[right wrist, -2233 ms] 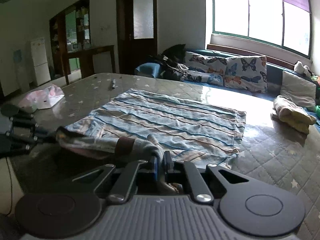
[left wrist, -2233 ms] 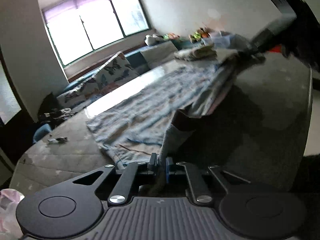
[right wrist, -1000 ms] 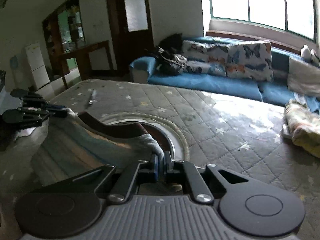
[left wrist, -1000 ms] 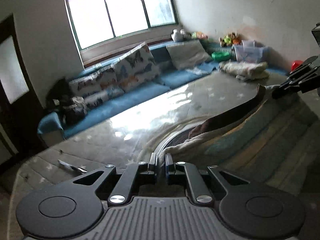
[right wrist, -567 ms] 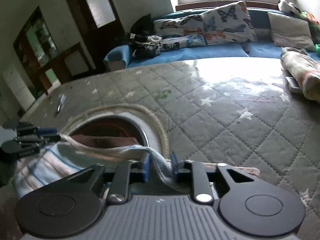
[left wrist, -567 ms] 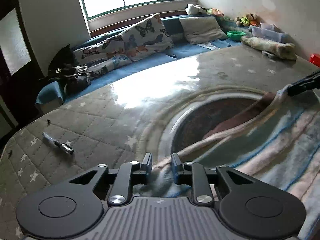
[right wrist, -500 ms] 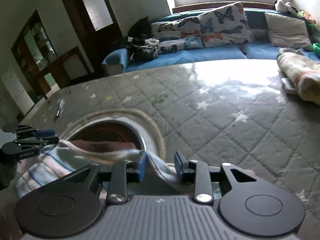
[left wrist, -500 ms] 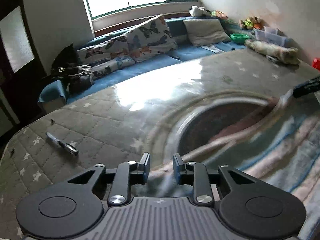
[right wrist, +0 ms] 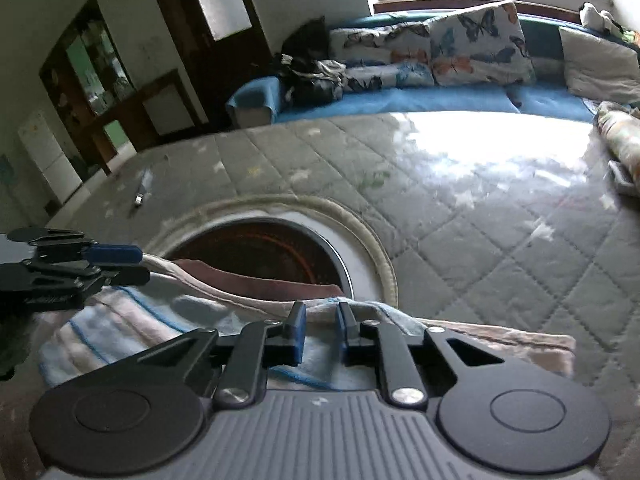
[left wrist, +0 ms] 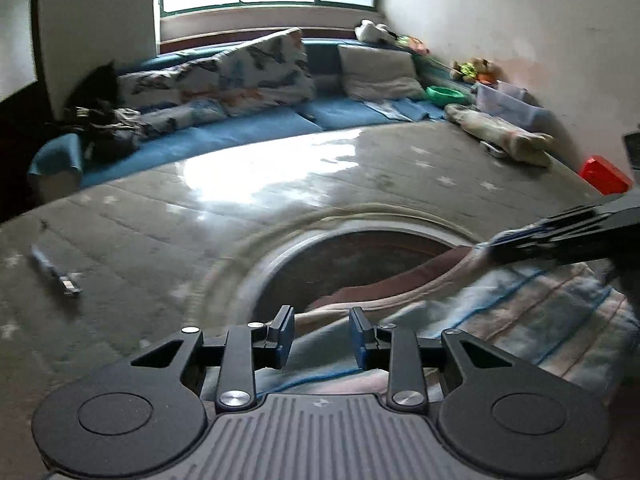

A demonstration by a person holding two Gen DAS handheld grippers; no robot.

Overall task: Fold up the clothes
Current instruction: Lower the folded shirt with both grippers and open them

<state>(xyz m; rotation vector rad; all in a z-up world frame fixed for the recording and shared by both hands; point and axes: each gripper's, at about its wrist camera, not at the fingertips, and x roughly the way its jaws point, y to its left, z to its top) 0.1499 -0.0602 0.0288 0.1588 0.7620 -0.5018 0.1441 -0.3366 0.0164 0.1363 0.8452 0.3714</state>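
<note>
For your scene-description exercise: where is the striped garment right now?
In both wrist views the striped garment lies low in frame on the quilted table, its folded edge overlapping the round opening.

Striped garment (left wrist: 532, 312): near part hidden under gripper bodies in both views, right end cut by the frame edge; motion-blurred in left wrist view. Small dark object (left wrist: 56, 276) on quilted cover (left wrist: 132, 224): smeared, unidentifiable. Toys on far ledge (left wrist: 472, 70): too small to identify. Folded bundle (right wrist: 620, 140): cut by right edge
</note>
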